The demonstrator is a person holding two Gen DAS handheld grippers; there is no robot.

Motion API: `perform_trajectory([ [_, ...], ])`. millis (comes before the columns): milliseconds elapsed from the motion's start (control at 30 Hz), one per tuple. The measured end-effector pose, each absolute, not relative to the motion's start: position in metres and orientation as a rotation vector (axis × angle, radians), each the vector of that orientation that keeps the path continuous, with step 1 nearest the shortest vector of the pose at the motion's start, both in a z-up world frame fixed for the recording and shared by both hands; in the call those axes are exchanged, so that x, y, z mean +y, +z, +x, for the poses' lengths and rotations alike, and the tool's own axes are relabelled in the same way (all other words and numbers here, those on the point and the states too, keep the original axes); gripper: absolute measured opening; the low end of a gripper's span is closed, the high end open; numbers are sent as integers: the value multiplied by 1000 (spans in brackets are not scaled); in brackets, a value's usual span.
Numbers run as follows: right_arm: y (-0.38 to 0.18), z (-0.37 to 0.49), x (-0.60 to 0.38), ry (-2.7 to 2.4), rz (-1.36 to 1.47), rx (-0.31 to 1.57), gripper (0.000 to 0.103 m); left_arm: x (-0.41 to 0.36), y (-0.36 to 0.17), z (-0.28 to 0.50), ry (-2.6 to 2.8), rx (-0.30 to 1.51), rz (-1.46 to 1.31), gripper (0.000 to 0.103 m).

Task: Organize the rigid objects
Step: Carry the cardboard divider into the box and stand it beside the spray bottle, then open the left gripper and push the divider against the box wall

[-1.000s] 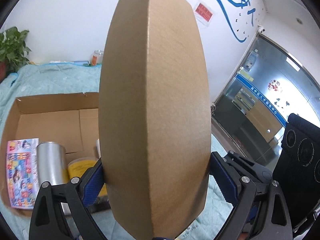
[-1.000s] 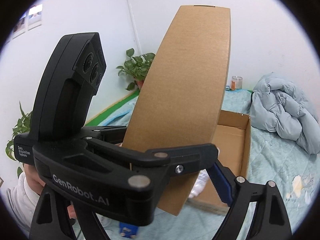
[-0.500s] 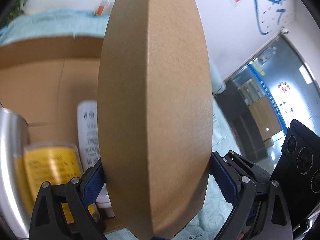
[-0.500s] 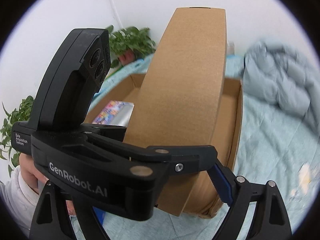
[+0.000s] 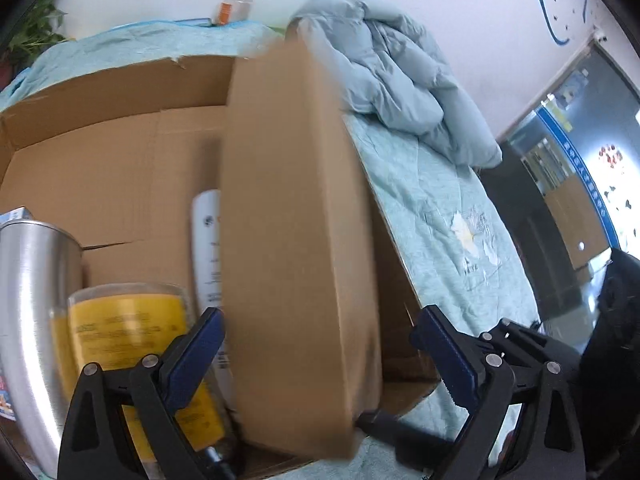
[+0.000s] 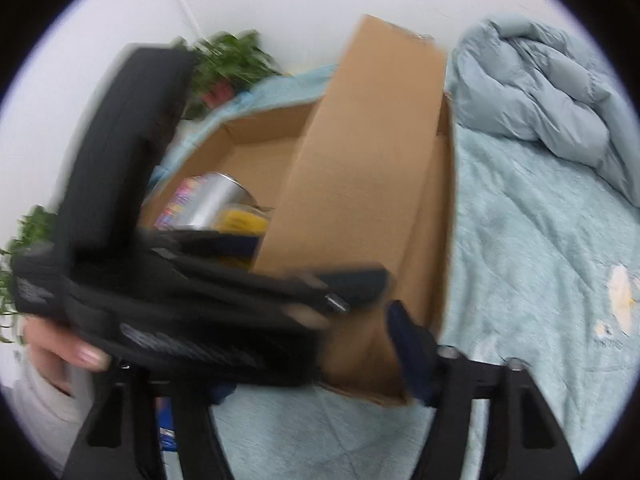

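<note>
**Flat brown cardboard box standing in open carton, left jaws released**

The flat brown cardboard box [image 5: 296,240] stands on edge between the fingers of the left gripper [image 5: 320,340]. The jaws are spread: the right-hand blue pad [image 5: 436,344] is clear of the box, and the left-hand pad lies just beside its face; contact there cannot be confirmed.

The right gripper [image 6: 312,364] has just been closing its jaws. Only one blue-padded finger [image 6: 412,352] shows in its blurred view. The other is hidden behind the left gripper's black body, so the jaw state cannot be told. The carton's near corner lies ahead of the visible finger.

The box sits inside the large open brown corrugated carton [image 5: 100,92], against its right wall. To its left lie a white plastic bottle [image 5: 206,248], a clear jar with a yellow label [image 5: 128,320] and a brushed steel tumbler [image 5: 32,300].

The carton rests on a pale blue-green bedspread [image 5: 440,208], with a crumpled grey-blue quilt [image 5: 400,72] beyond.
</note>
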State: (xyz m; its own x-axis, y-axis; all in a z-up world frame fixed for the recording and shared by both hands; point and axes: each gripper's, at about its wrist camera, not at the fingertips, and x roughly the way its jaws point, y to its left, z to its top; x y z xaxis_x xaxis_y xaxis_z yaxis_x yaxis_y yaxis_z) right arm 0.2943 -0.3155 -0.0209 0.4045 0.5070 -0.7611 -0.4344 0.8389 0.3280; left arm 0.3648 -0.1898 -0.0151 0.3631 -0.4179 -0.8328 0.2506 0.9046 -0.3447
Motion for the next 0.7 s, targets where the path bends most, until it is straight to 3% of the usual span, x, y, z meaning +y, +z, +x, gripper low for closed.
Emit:
perform_trajectory([
  [133,-26,295,-321,585,141,1028,62,-190,-9,348,-463,1082,-162,96],
  [233,-24,293,-322,580,144,1034,62,-191,-11,350,-492,1062,-192,87],
  [300,-23,292,-320,580,138,1035,62,-180,-9,339,-511,1073,-216,75],
  [433,-26,298,-317,587,105,1024,62,-185,-23,337,-522,1090,-199,70],
  [467,-25,298,-314,593,94,1026,62,-186,-25,338,-539,1096,-210,65],
  [700,-23,292,-300,603,37,1022,62,-199,-29,349,-562,1124,-172,65],
])
